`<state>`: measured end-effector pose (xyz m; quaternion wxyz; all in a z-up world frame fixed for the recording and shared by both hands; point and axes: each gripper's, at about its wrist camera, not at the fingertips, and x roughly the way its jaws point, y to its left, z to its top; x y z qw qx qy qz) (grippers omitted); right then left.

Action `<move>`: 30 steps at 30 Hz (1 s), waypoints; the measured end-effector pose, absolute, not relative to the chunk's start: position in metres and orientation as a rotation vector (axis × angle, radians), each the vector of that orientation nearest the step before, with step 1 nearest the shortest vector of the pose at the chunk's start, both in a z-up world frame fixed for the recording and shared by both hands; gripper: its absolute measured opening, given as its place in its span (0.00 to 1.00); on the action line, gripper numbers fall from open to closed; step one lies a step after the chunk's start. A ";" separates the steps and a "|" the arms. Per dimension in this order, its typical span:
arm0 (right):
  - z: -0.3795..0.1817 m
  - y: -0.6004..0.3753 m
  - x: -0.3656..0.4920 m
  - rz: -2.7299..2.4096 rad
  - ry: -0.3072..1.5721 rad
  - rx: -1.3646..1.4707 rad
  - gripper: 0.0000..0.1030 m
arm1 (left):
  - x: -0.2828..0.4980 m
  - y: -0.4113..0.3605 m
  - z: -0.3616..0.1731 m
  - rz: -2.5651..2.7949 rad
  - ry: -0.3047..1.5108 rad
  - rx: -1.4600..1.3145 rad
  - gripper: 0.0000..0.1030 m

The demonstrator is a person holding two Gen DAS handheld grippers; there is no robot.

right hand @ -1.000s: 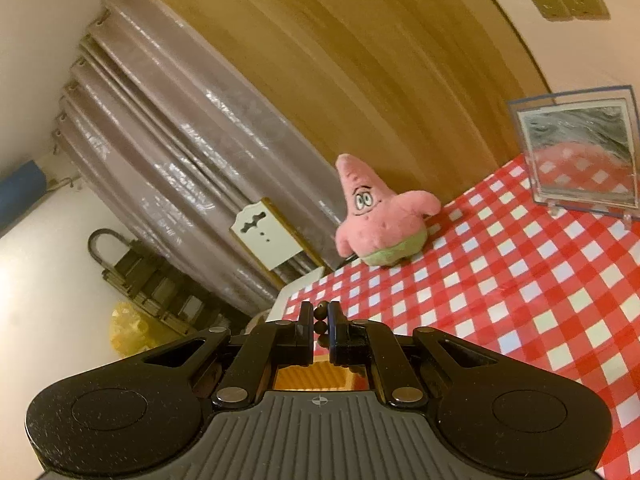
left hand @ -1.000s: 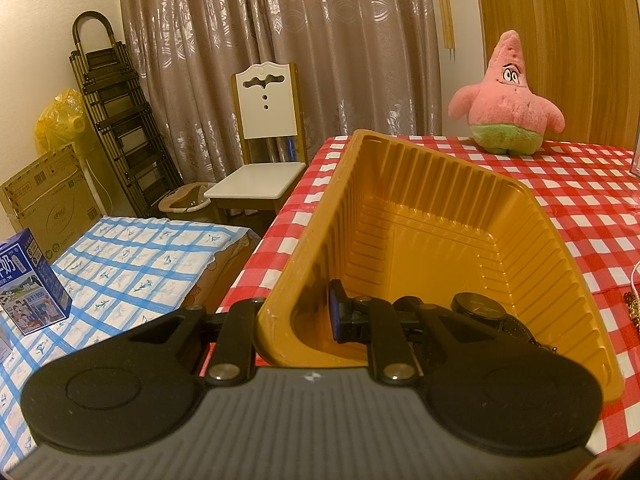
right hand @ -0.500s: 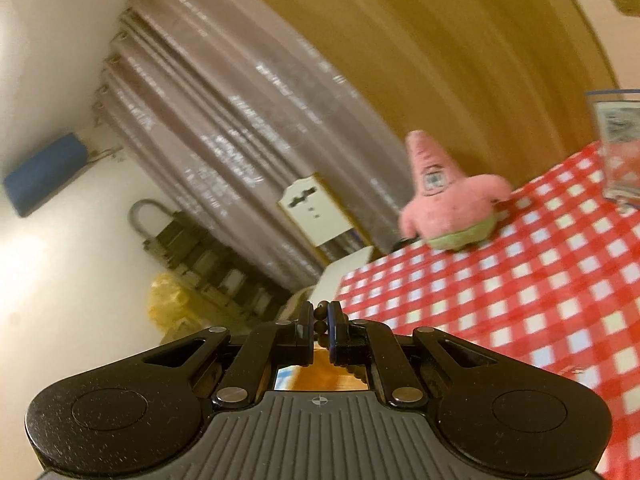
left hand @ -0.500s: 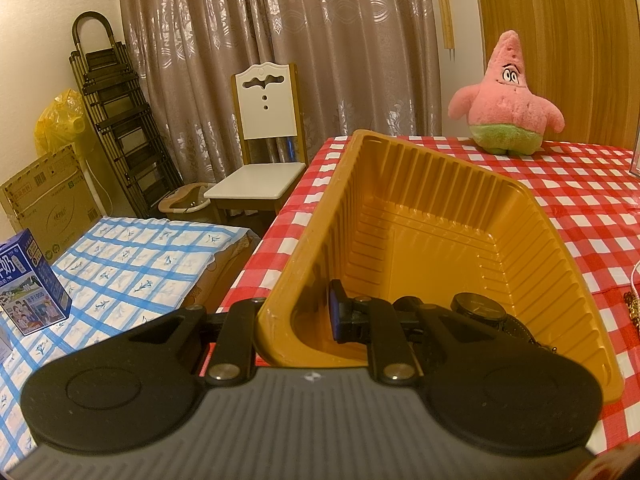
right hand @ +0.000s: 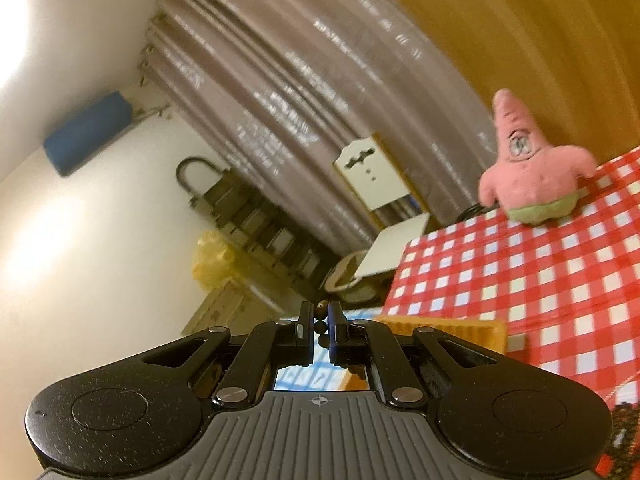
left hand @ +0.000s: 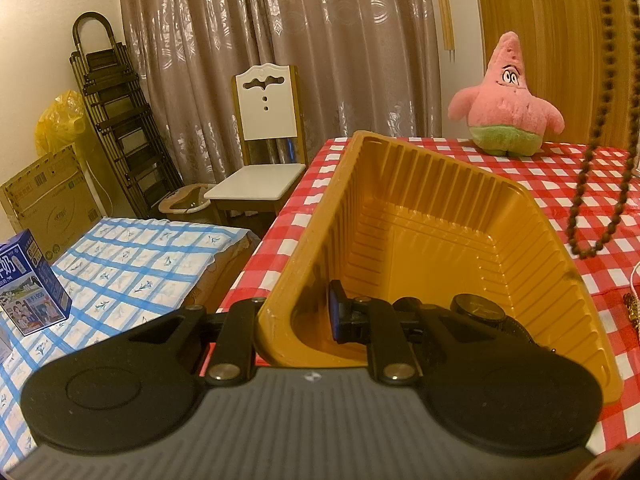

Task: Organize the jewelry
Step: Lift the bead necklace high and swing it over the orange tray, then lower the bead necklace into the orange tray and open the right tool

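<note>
Both wrist cams: shared plush (left hand: 506, 100), close.

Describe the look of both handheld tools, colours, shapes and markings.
Both look alike. The left tool and right tool each have a grey ribbed body, two round black speckled side lobes, black linkage arms with silver screws, a small crosshair mark, and flat black fingers.

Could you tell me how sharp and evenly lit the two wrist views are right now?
Left wrist view: sharp, warm yellowish light, fisheye bending at the edges; tray and plush crisp, bead string slightly soft. Right wrist view: motion-blurred and tilted, curtain and plush smeared, bright glare patches on the wall; only the right gripper stays sharp.
</note>
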<state>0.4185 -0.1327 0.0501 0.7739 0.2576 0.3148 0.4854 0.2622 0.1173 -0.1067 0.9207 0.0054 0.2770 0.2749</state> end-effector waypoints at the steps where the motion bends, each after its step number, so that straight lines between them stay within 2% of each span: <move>1: 0.048 -0.126 0.418 1.061 0.690 0.554 0.06 | 0.262 0.117 -0.107 0.564 0.569 0.012 0.16; 14: 0.022 -0.057 0.422 1.149 0.751 0.528 0.06 | 0.262 0.118 -0.107 0.560 0.571 0.014 0.16; 30: -0.068 -0.018 0.419 1.071 1.005 0.396 0.06 | 0.262 0.122 -0.109 0.557 0.573 0.006 0.16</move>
